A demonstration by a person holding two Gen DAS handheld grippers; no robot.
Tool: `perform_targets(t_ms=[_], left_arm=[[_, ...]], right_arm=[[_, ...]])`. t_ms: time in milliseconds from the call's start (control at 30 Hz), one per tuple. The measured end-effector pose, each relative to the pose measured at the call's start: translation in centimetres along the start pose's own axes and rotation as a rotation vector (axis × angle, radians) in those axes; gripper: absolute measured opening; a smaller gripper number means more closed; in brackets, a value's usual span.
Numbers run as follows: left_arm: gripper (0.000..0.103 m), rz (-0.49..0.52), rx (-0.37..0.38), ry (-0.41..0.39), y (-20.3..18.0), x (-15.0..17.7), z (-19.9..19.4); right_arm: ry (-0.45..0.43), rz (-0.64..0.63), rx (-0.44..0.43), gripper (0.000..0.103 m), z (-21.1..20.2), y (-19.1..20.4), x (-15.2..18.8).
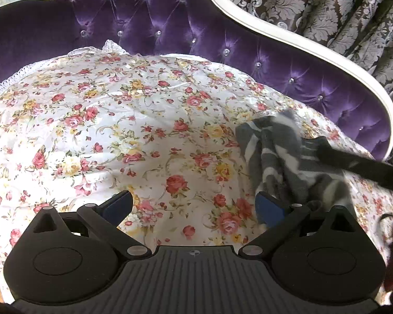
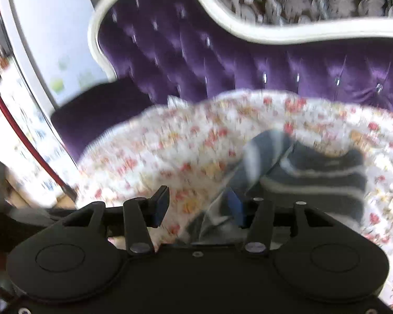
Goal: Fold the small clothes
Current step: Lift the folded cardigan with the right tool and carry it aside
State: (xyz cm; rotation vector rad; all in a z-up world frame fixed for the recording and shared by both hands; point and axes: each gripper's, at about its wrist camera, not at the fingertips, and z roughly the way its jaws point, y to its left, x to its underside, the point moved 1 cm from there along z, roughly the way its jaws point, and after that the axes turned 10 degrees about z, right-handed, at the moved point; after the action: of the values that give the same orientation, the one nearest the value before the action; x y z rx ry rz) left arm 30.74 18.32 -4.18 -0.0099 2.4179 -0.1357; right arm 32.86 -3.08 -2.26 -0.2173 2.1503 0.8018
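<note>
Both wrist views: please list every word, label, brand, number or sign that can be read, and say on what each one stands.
No readable word or number in either view.
Left tool: a small round crosshair mark on its ribbed body, a sign without letters.
Printed white panel at the left edge of the right wrist view: coloured marks, too blurred to read.
Striped grey garment, flowered cover, purple sofa: no text.

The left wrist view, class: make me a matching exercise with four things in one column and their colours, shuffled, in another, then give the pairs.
1. tufted velvet sofa back
2. rose-print cotton cover
3. crumpled striped knit garment
4. patterned damask curtain

A. grey and white
B. brown and silver
C. purple
D. white with red and yellow flowers

Pairs: 1-C, 2-D, 3-A, 4-B
</note>
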Motion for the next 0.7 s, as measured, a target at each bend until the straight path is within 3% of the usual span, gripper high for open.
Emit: perform_targets(t_ms=[200,333,600,700], left_arm=[[0.101,0.024,0.012,-0.014,-0.9,0.1,-0.1],[0.101,0.051,0.009,-0.029,-1.6,0.1,-0.2],[0.101,0.08,0.022,-0.07,-2.7,0.1,-0.7],[0.101,0.102,0.046,-0.088,-3.6,0.3,-0.7]], right_arm=[[-0.051,0.004,0.15,0.058,-1.6,-2.6,0.1],[-0.039,-0.074,0.219,0.059,-0.8,-2.6,2.3],[-0.035,-0.351,0.157,0.058,-0.1,1.2,9.6],[-0.042,-0.403,0.134,0.058,-0.4,2.0,10.7]])
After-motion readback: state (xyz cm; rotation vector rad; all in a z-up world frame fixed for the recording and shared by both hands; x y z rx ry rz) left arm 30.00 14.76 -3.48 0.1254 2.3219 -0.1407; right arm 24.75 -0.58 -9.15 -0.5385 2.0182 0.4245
